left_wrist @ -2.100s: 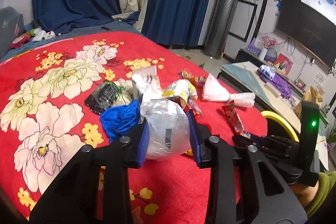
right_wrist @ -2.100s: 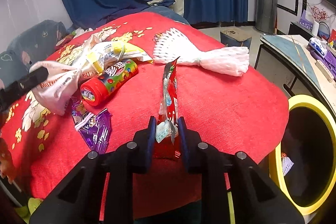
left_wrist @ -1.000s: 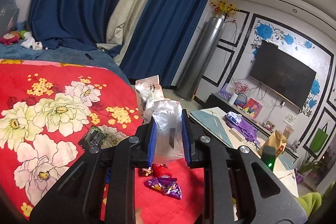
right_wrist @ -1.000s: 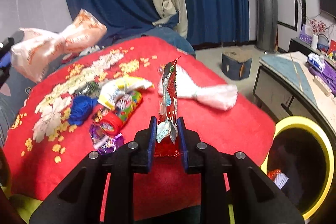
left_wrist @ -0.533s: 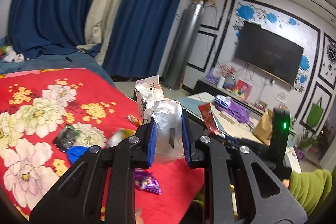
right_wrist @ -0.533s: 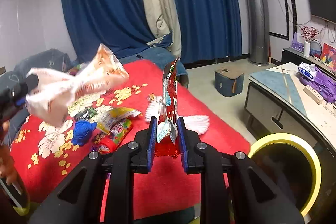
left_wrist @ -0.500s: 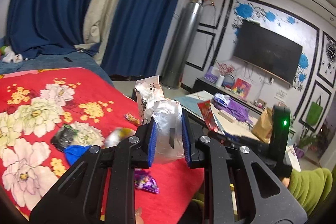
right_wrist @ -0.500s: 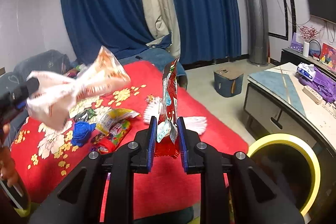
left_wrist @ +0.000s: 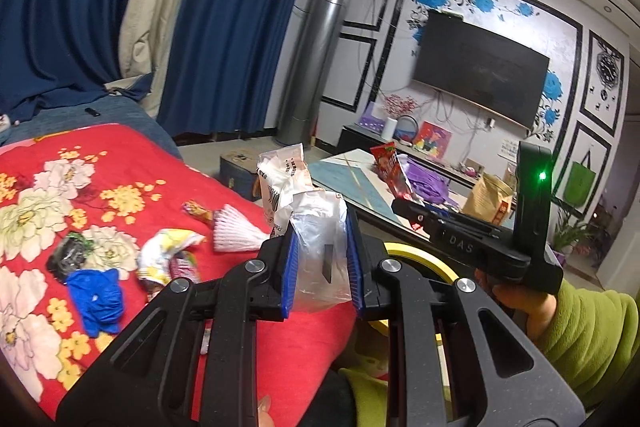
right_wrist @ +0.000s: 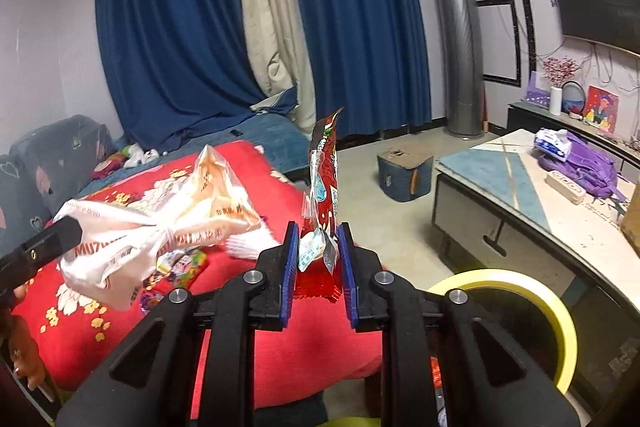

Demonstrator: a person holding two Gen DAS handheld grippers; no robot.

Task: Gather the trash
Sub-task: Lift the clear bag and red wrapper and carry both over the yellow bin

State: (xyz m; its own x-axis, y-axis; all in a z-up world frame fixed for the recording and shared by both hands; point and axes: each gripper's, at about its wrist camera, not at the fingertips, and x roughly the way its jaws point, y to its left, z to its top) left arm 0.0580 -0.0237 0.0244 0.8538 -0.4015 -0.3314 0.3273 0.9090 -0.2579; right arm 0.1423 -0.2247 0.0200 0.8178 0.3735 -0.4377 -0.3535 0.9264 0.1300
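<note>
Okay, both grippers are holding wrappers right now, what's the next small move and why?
Probably carry the right gripper, shut on the red snack wrapper, down and right over the yellow-rimmed bin, then open it. The bin's opening sits just beside it, and the left gripper holds its white plastic bag farther away.

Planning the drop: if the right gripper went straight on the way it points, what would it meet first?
Probably nothing near: past the right gripper and its red wrapper lies open floor, then the blue curtain. The yellow-rimmed bin sits lower right, off that line.

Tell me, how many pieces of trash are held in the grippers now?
2. A white bag is in the left gripper; a red wrapper is in the right gripper. None seems hidden.
</note>
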